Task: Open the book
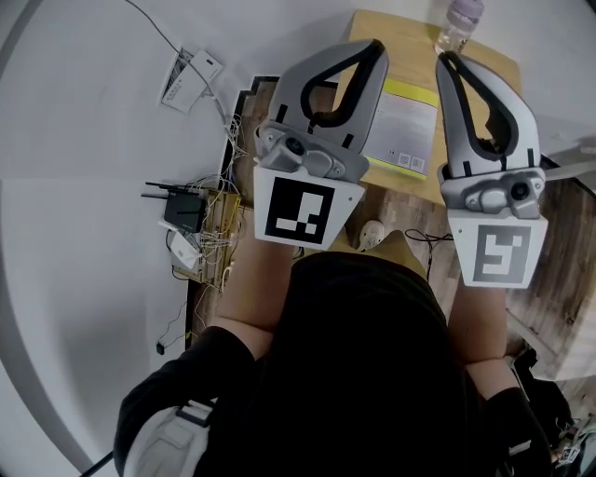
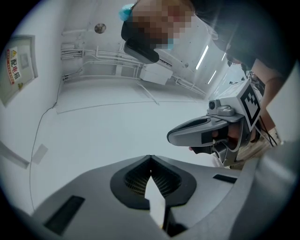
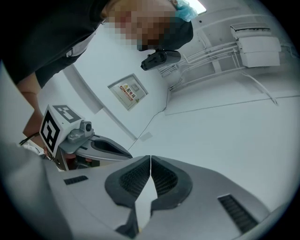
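Both grippers are raised and tilted up, off the book.

- Left gripper (image 1: 376, 45) (image 2: 150, 157): jaws pressed together, nothing between the pads. Its view looks at a white wall and ceiling.
- Right gripper (image 1: 445, 58) (image 3: 150, 157): jaws also together, nothing held. It also shows side-on in the left gripper view (image 2: 174, 136).
- Book (image 1: 410, 126): lies flat on the wooden table (image 1: 410, 47), looks closed. In the head view it sits between the two grippers, with its left part hidden behind the left gripper. The cover is pale with a yellow-green band along the far edge. There is a row of small icons and print near the close edge, too small to read.
- Bottle (image 1: 459, 23): clear plastic, at the table's far edge just past the book. I can't read the label.
- Sign (image 2: 18, 65) (image 3: 129, 91) on the wall: yellow warning triangle with red characters, not legible.
- Marker cube (image 1: 300, 210) on the left gripper: black-and-white square pattern, no text.
- Router (image 1: 183, 210): black, on the floor left of the table in a tangle of cables.
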`<act>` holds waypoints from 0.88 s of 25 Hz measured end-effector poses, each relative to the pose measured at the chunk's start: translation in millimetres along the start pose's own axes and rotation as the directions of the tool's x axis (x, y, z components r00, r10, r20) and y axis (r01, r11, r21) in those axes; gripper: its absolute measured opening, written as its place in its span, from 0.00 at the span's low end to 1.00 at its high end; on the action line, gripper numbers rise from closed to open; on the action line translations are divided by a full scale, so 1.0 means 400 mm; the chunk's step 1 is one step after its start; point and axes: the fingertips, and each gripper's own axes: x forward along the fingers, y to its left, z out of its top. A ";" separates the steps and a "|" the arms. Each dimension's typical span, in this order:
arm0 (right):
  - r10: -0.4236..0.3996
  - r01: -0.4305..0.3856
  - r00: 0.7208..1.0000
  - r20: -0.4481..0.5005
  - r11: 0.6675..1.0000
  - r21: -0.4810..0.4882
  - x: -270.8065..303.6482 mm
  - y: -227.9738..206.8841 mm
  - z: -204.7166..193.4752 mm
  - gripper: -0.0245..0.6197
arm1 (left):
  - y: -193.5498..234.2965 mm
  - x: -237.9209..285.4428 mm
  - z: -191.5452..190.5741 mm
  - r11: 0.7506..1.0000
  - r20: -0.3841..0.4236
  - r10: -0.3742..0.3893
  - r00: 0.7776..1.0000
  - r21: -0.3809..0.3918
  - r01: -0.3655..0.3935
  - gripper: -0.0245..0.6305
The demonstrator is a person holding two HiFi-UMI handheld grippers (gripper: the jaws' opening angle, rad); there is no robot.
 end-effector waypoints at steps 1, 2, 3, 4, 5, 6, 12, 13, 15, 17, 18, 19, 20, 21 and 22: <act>0.007 -0.007 1.000 -0.009 1.000 -0.006 -0.010 0.005 -0.014 0.09 | 0.000 0.001 -0.002 1.000 -0.002 0.002 1.000 -0.001 -0.002 0.05; 0.012 -0.012 1.000 -0.013 1.000 -0.010 -0.010 0.008 -0.014 0.09 | -0.001 0.003 -0.004 1.000 -0.003 0.003 1.000 -0.001 -0.003 0.05; 0.013 -0.013 1.000 -0.004 1.000 -0.006 0.000 0.007 -0.004 0.09 | -0.004 0.006 -0.006 1.000 -0.003 0.001 1.000 -0.001 -0.001 0.05; 0.011 -0.011 1.000 0.007 1.000 0.005 0.006 0.006 0.003 0.09 | -0.008 0.010 -0.009 1.000 -0.002 -0.002 1.000 -0.004 0.002 0.05; 0.010 -0.010 1.000 0.010 1.000 0.018 0.004 0.007 -0.005 0.09 | -0.011 0.013 -0.012 1.000 -0.002 -0.007 1.000 -0.006 0.007 0.05; 0.011 -0.011 1.000 0.006 1.000 0.029 -0.003 0.011 -0.023 0.09 | -0.013 0.015 -0.017 1.000 -0.002 -0.013 1.000 -0.007 0.013 0.05; 0.010 -0.009 0.999 -0.033 1.000 0.013 0.026 0.009 -0.058 0.09 | -0.007 0.033 -0.054 0.999 0.000 -0.045 0.999 -0.028 0.045 0.05; 0.006 -0.006 0.999 -0.036 1.000 0.017 0.039 0.006 -0.053 0.09 | -0.004 0.035 -0.058 0.998 0.001 -0.048 0.999 -0.033 0.048 0.05; 0.007 -0.005 0.999 -0.050 1.000 0.024 0.054 0.011 -0.057 0.09 | 0.003 0.036 -0.066 0.998 0.004 -0.054 0.999 -0.039 0.054 0.05; 0.016 -0.014 0.997 -0.070 1.000 0.021 0.059 0.024 -0.072 0.09 | 0.007 0.034 -0.078 0.997 0.001 -0.061 0.998 -0.049 0.061 0.05; 0.021 -0.020 0.997 -0.081 1.000 0.017 0.060 0.029 -0.079 0.09 | 0.006 0.032 -0.084 0.996 -0.003 -0.065 0.998 -0.054 0.065 0.05; 0.025 -0.024 0.996 -0.090 1.000 0.015 0.062 0.033 -0.085 0.09 | 0.005 0.032 -0.089 0.996 -0.006 -0.071 0.997 -0.057 0.070 0.05; 0.027 -0.026 0.995 -0.096 1.000 0.016 0.064 0.035 -0.089 0.09 | 0.004 0.031 -0.093 0.995 -0.008 -0.076 0.997 -0.059 0.075 0.05; 0.028 -0.026 0.995 -0.100 0.999 0.019 0.066 0.037 -0.093 0.09 | 0.004 0.031 -0.096 0.995 -0.008 -0.079 0.997 -0.059 0.079 0.05; 0.029 -0.027 0.994 -0.104 0.999 0.020 0.068 0.039 -0.097 0.09 | 0.006 0.032 -0.099 0.995 -0.008 -0.081 0.997 -0.059 0.081 0.05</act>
